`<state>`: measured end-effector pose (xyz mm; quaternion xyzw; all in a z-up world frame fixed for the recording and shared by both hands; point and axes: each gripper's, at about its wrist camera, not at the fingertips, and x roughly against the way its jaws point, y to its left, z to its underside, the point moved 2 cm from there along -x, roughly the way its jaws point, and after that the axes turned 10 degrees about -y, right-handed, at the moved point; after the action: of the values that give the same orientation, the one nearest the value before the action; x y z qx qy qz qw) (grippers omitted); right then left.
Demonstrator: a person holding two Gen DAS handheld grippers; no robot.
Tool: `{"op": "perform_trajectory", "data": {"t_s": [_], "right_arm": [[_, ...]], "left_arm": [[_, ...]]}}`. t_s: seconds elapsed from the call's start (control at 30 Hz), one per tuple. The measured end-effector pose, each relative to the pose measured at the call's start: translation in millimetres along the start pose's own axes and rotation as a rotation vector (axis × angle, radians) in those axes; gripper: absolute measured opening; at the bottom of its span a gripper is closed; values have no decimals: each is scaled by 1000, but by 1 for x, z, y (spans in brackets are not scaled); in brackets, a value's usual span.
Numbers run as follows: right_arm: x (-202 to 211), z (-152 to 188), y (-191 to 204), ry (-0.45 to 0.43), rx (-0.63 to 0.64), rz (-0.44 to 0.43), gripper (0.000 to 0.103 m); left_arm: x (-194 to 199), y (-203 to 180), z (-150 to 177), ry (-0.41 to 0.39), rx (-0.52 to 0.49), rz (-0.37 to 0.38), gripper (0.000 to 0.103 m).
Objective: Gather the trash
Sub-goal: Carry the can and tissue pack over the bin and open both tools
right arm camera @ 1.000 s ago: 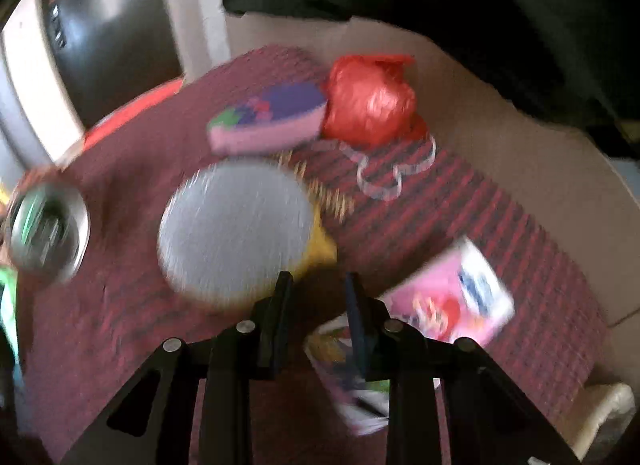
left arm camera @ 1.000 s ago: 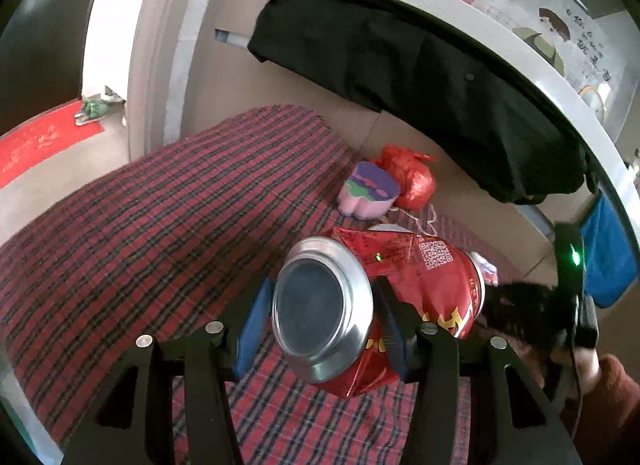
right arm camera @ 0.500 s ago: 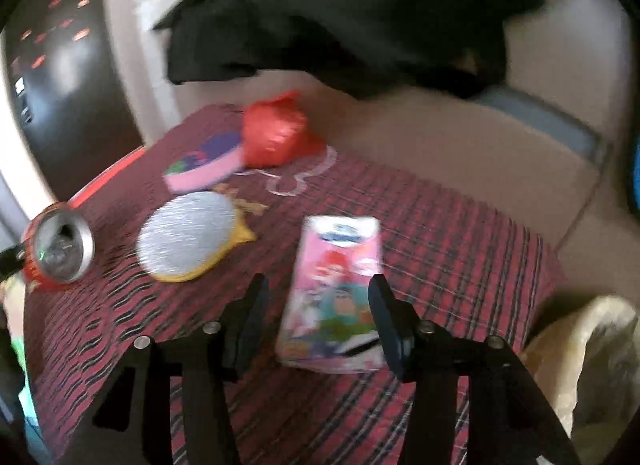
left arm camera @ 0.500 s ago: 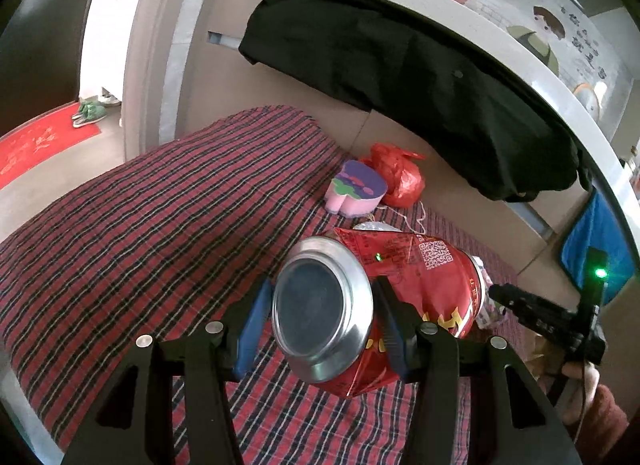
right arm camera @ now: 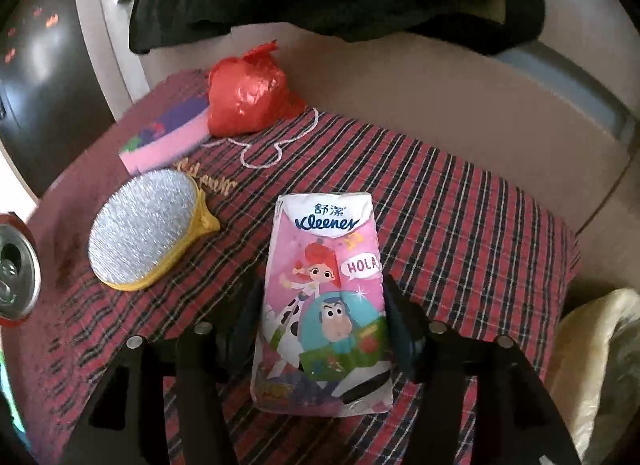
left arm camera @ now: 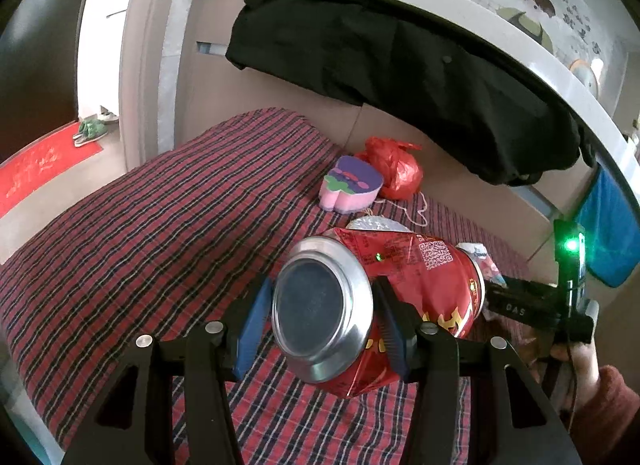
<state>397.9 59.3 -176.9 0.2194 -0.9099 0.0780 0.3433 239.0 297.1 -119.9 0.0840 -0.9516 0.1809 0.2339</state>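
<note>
My left gripper (left arm camera: 320,321) is shut on a dented red drink can (left arm camera: 400,289), held above the red plaid cloth (left arm camera: 160,249); the can's top (right arm camera: 16,265) shows at the left edge of the right wrist view. My right gripper (right arm camera: 320,321) is open, its fingers on either side of a pink Kleenex tissue pack (right arm camera: 324,297) that lies on the cloth (right arm camera: 460,225). I cannot tell whether the pads touch the pack. The right gripper (left arm camera: 532,305) also shows in the left wrist view, with the pack (left arm camera: 484,265) behind the can.
A tied red plastic bag (right arm camera: 248,97), a pink and purple sponge (right arm camera: 168,137), a silver and yellow round brush (right arm camera: 144,229) and a white string (right arm camera: 276,145) lie on the cloth. A black garment (left arm camera: 400,65) hangs above. A pale plastic bag (right arm camera: 600,365) sits at the right.
My right gripper opened and came down around the tissue pack, which now fills the space between its fingers. My left gripper kept holding the can, nearly still.
</note>
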Motion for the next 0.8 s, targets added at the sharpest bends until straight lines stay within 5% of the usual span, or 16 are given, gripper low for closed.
{"op": "perform_trajectory", "data": {"t_s": [0.47,0.8], "right_arm": [[111,-2,-41,-180,-95,-39,46],[200,-2,-82,-350,-61,49,46]], "left_arm": [[13,-78,-9,-64,-140,54,52],[31,-176,-20,-161,-257,124,52]]}}
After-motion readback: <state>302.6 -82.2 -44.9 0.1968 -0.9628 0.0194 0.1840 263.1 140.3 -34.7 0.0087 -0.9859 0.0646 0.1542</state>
